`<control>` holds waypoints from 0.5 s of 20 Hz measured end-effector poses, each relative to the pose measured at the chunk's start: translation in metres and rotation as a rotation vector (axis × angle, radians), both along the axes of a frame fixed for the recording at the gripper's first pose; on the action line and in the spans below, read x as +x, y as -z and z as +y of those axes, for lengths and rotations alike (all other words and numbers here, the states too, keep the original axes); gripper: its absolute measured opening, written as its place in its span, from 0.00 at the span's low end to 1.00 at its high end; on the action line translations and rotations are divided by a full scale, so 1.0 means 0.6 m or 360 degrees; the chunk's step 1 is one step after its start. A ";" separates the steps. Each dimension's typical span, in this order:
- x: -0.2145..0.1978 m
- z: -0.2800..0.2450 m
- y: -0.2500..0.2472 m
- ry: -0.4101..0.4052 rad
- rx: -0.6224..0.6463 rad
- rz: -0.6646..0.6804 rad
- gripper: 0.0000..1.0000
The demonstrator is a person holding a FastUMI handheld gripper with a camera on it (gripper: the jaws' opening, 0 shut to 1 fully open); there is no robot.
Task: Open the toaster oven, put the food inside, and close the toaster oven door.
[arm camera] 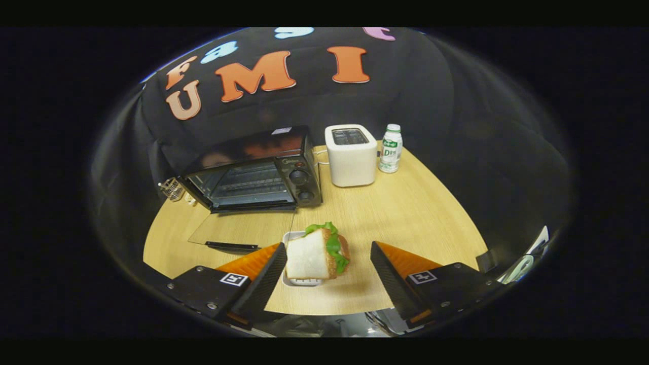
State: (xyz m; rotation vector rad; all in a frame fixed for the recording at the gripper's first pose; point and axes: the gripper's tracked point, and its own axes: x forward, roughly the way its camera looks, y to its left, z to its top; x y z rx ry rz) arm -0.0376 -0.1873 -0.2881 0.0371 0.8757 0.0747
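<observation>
Gripper view: sandwich (317, 253), lettuce showing, between spread fingers (263, 276).

Black toaster oven (253, 170), white toaster (351, 157), white-and-green sandwich (317, 253), light wood-grain table (400, 213)

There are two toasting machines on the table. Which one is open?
The black toaster oven, left of the white toaster: its glass door lies folded down flat. The open gripper straddles the sandwich.
</observation>
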 end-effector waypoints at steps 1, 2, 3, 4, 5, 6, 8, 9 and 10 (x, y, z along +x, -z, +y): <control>0.008 -0.008 0.013 0.0003 0.0044 0.0055 0.99; 0.011 -0.013 0.025 0.0008 0.0095 0.0106 0.99; 0.021 -0.012 0.037 0.0002 0.0161 0.0156 0.99; 0.032 -0.011 0.050 -0.0004 0.0226 0.0197 0.99; 0.041 -0.009 0.061 -0.0014 0.0289 0.0255 0.99; 0.048 -0.006 0.076 -0.0027 0.0347 0.0304 0.99; 0.060 -0.001 0.104 -0.0042 0.0432 0.0392 0.99; 0.062 0.004 0.117 -0.0056 0.0470 0.0438 0.99; 0.061 0.008 0.128 -0.0066 0.0502 0.0485 0.99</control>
